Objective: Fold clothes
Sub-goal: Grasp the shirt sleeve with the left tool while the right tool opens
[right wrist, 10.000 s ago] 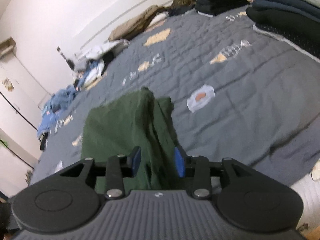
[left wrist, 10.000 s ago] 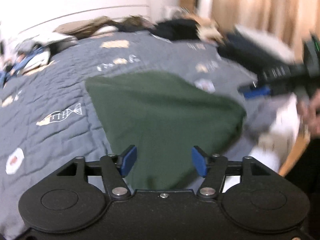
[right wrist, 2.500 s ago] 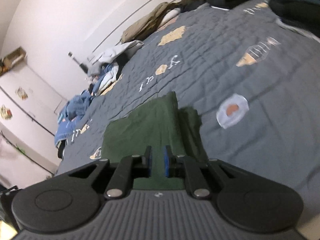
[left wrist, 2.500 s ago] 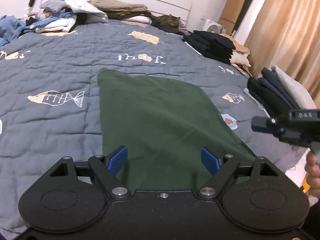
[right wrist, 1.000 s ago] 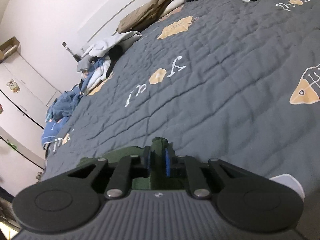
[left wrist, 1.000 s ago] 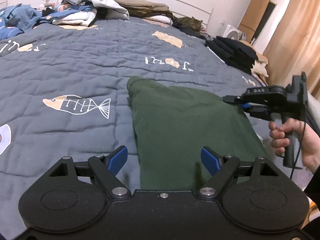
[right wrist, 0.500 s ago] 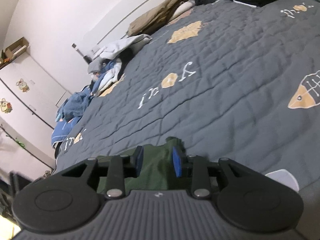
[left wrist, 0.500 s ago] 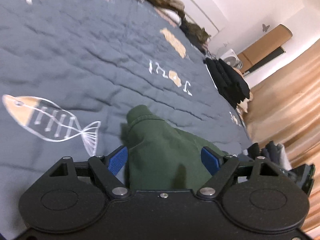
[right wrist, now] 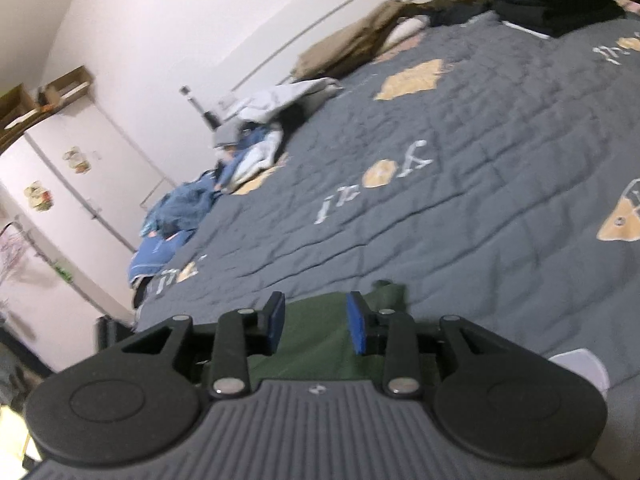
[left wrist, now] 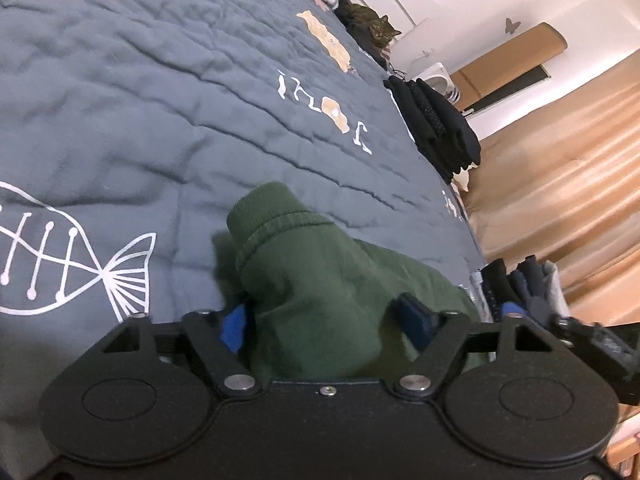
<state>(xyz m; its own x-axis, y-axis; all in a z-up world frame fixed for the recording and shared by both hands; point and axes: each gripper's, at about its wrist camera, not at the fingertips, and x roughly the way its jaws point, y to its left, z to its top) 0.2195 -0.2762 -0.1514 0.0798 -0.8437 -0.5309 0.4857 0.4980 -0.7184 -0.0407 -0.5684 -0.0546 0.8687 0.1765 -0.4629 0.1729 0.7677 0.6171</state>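
Note:
A dark green garment (left wrist: 320, 264) lies folded on the grey quilted bed (left wrist: 160, 100), its ribbed corner (left wrist: 264, 208) pointing away from me. My left gripper (left wrist: 322, 320) is low over that corner. Its jaws are closing with the green fabric between them; the left pad (left wrist: 234, 328) is at the fabric's edge and the other pad stands clear above the cloth. My right gripper (right wrist: 316, 326) is open above another edge of the green garment (right wrist: 312, 346), holding nothing. It also shows as a black body (left wrist: 592, 340) at the right edge of the left wrist view.
A stack of folded black clothes (left wrist: 436, 120) and a cat (left wrist: 372, 24) are at the far side of the bed. More folded dark clothes (left wrist: 520, 280) lie near the curtain (left wrist: 560, 200). Unfolded blue and white clothes (right wrist: 188, 204) are heaped beside a white wardrobe (right wrist: 80, 200).
My left gripper dropped, rolled and moved in on the garment's ribbed corner, its jaws narrowing. My right gripper opened, let go of the green fabric and rose a little.

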